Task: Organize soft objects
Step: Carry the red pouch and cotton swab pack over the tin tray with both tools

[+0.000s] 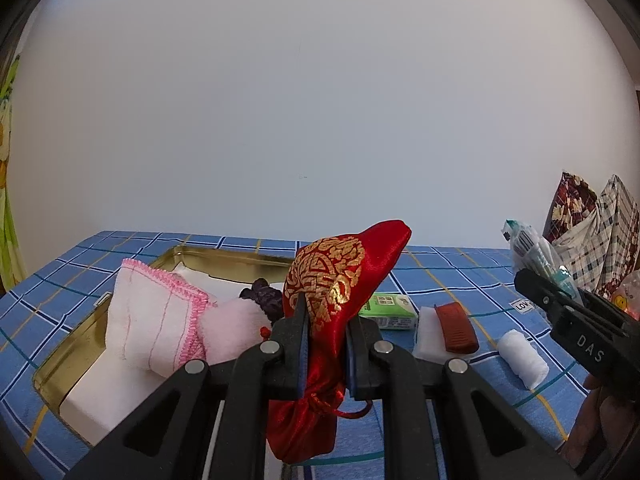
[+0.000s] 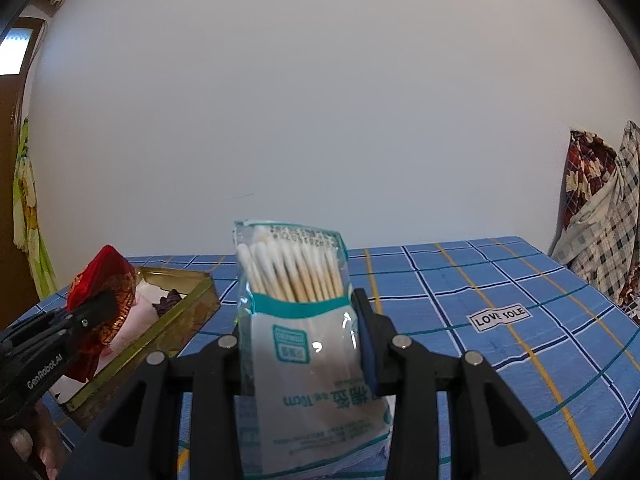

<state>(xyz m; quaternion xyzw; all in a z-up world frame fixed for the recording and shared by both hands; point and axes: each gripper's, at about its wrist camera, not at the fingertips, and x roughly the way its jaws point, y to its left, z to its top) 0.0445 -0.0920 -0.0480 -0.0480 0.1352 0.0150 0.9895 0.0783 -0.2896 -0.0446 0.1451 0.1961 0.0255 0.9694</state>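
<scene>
My left gripper (image 1: 325,308) is shut on a red satin pouch with gold print (image 1: 340,276) and holds it up just right of a gold tin (image 1: 68,356). The tin holds a pink-edged white cloth (image 1: 154,320), a pink soft item (image 1: 234,328) and a dark purple piece (image 1: 266,294). My right gripper (image 2: 300,304) is shut on a clear bag of cotton swabs (image 2: 296,320), held upright above the blue checked cloth (image 2: 500,280). In the right wrist view the tin (image 2: 176,320) and the pouch (image 2: 102,280) sit at the left.
On the blue checked cloth (image 1: 460,276) lie a green packet (image 1: 386,310), a white pad (image 1: 428,336) with a red-brown comb (image 1: 456,328) on it, and a white gauze roll (image 1: 522,358). Patterned fabric (image 1: 592,232) is piled at the far right.
</scene>
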